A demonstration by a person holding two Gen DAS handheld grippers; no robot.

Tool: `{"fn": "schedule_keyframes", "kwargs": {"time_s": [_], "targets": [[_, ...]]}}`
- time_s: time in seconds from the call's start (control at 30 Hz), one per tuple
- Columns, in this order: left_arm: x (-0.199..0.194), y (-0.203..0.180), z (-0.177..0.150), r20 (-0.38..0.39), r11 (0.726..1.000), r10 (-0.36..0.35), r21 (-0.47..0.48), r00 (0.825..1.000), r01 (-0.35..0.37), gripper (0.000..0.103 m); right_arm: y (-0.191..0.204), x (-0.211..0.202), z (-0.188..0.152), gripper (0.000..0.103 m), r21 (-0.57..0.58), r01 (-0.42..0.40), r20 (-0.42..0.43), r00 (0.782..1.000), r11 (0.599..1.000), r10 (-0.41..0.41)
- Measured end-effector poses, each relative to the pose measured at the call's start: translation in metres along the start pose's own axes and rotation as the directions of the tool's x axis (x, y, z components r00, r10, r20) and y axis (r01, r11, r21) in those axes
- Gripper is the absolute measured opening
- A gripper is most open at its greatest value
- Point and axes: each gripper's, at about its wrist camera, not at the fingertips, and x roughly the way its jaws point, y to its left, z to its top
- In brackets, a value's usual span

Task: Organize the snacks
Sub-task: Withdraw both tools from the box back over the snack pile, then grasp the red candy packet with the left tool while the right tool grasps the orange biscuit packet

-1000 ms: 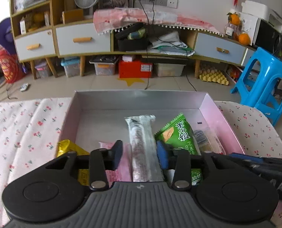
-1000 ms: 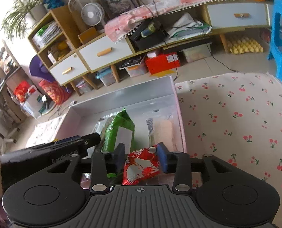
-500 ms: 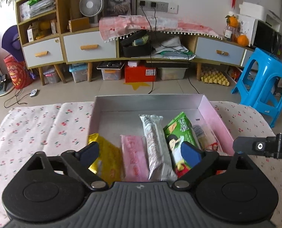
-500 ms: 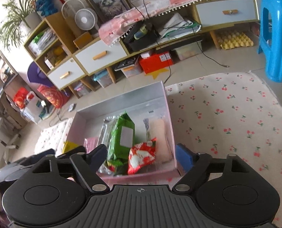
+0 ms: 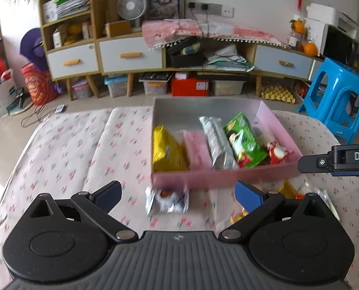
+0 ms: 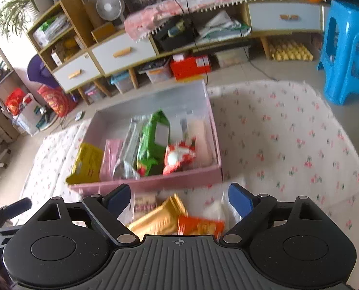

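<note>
A pink box (image 5: pixel 227 178) on the cherry-print cloth holds a yellow bag (image 5: pixel 167 149), a pink packet (image 5: pixel 196 147), a silver packet (image 5: pixel 215 142), a green bag (image 5: pixel 242 140) and a red packet (image 5: pixel 277 152). My left gripper (image 5: pixel 178 193) hangs in front of the box, its jaws opening wide with nothing held; a small white-and-blue packet (image 5: pixel 166 199) lies on the cloth below. My right gripper (image 6: pixel 178 197) is also before the box (image 6: pixel 155 183), jaws opening and holding nothing. Beneath it lie a gold packet (image 6: pixel 160 220) and an orange packet (image 6: pixel 198 226). The red packet (image 6: pixel 178 155) rests inside.
The cloth (image 6: pixel 288 145) spreads right of the box and also to its left (image 5: pixel 82 145). Beyond the table edge stand a blue stool (image 5: pixel 336 101) and a low cabinet (image 5: pixel 131 55) with storage bins on the floor beneath it.
Both grippers opened and backed out of the box towards the near side. The left let go of the silver packet and the right let go of the red packet, which now lie inside.
</note>
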Motion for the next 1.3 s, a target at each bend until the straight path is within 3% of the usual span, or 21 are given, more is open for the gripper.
{"fn": "schedule_keyframes", "kwargs": {"time_s": [0.27, 0.43, 0.5, 0.73, 0.93, 1.17, 1.27, 1.3], "targets": [[-0.006, 0.014, -0.028, -0.033, 0.997, -0.001, -0.077, 0.999, -0.002, 0.101, 0.004, 0.004, -0.025, 0.09, -0.028, 0.054, -0.079, 0.995, 0.998, -0.056], [-0.014, 0.03, -0.056, 0.013, 0.988, -0.012, -0.151, 1.0, 0.013, 0.101, 0.0, 0.008, -0.043, 0.09, -0.025, 0.075, -0.115, 0.99, 0.997, -0.077], [-0.009, 0.034, -0.064, -0.01, 0.98, 0.004, -0.199, 1.0, -0.006, 0.095, -0.003, 0.012, -0.051, 0.09, -0.029, 0.091, -0.122, 0.988, 0.995, -0.094], [-0.002, 0.032, -0.08, -0.04, 0.962, -0.103, -0.258, 0.994, 0.089, 0.084, 0.005, 0.014, -0.072, 0.09, -0.147, 0.124, -0.021, 0.992, 0.981, -0.128], [0.0, 0.028, -0.084, -0.013, 0.959, -0.133, -0.253, 0.991, 0.126, 0.072, 0.007, 0.014, -0.08, 0.09, -0.186, 0.114, 0.04, 0.993, 0.976, -0.109], [0.007, 0.024, -0.084, 0.01, 0.955, -0.156, -0.252, 0.988, 0.154, 0.061, 0.015, 0.019, -0.081, 0.089, -0.234, 0.113, 0.046, 0.993, 0.966, -0.105], [0.008, 0.024, -0.083, 0.017, 0.95, -0.171, -0.261, 0.985, 0.169, 0.057, 0.018, 0.021, -0.082, 0.081, -0.254, 0.12, 0.054, 0.992, 0.96, -0.11], [0.008, 0.024, -0.083, 0.019, 0.949, -0.176, -0.263, 0.984, 0.174, 0.056, 0.02, 0.021, -0.083, 0.073, -0.266, 0.124, 0.057, 0.992, 0.956, -0.113]]}}
